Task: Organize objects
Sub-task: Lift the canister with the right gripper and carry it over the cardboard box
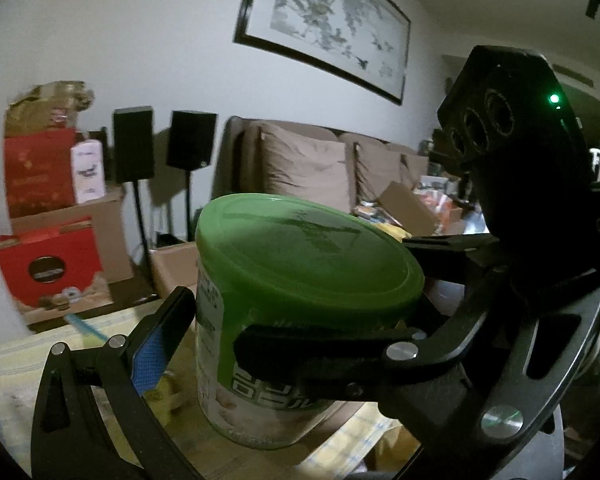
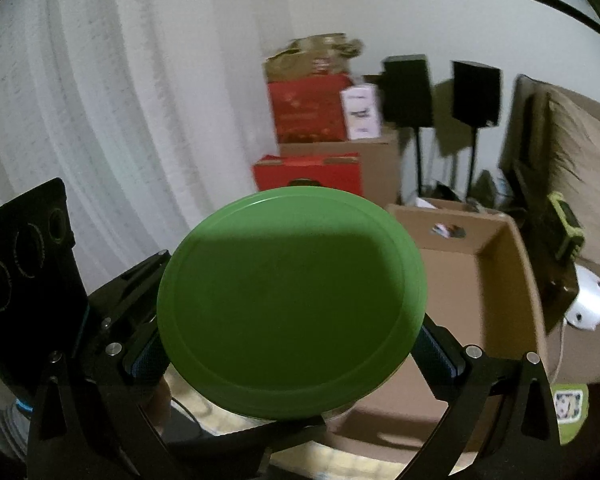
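We hold a can with a green lid up above a yellow cloth, and we judge this to be the carrying step: the can is lifted and on its way to a place, most likely the open cardboard box that lies just behind it in the right wrist view. The right gripper grips the can at the lid, with its 2 blue pads pressed against opposite sides of the rim. In the left wrist view that same gripper reaches across from the right, 1 black finger lying over the can's label just under the lid. The left gripper brackets the can too: its left pad stands close beside the can wall, but its other finger is hidden, so we cannot tell whether it clamps or only waits near. The next move calls for swinging the can over the box wall, keeping it upright, and lowering it onto the bare floor inside before we loosen anything. The can tilts slightly, so a slow descent seems wise.
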`<state>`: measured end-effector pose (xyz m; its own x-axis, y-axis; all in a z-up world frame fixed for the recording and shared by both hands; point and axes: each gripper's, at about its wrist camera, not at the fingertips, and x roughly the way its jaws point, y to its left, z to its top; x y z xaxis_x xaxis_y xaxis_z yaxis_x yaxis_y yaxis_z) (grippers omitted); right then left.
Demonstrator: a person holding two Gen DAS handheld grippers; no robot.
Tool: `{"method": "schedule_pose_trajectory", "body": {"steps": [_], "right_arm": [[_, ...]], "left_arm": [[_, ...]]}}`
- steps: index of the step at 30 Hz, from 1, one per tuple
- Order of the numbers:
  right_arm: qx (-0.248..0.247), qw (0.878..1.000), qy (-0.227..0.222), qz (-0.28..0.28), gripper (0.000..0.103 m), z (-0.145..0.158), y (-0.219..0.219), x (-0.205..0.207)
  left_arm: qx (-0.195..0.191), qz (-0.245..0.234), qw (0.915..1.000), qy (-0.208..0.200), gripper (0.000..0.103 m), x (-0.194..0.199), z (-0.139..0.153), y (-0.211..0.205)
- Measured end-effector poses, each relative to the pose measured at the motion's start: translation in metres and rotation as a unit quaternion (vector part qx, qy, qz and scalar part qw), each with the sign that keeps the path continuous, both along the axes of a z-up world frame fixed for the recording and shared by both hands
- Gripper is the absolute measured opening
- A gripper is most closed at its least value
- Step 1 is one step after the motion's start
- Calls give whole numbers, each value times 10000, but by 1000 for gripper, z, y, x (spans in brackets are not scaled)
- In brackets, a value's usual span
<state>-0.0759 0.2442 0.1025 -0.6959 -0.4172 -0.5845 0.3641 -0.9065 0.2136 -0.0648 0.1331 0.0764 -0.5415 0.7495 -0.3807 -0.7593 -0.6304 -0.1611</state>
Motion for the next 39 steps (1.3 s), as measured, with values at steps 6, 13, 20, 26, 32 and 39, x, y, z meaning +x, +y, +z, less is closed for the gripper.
{"method": "schedule_pose_trajectory", "body": {"steps": [6,13,20,26,32,39], "right_arm": [[-211,9991,-200,-303,103,-18,48,-3],[-795,9949,-438,-443,103,-36,89,-11],[-895,9928,-649,-470,103,-42,103,-31],[-1006,9882,-1119,-298,103,-61,105,-52],[-1038,9833,-1466,-296,103,-78,106,-70],[-844,9786,-1856,-290,103,-93,99,-101]], "left_arm": [[-101,-282,9994,-168,103,-4,-15,40],[-434,-337,9985,8,102,-2,-29,74],[-597,-333,9976,-141,102,-12,-38,85],[-677,-168,9973,-245,102,-18,-47,71],[-572,-86,9981,-229,102,-12,-47,35],[-474,245,9975,-467,102,-12,-45,-4]]}}
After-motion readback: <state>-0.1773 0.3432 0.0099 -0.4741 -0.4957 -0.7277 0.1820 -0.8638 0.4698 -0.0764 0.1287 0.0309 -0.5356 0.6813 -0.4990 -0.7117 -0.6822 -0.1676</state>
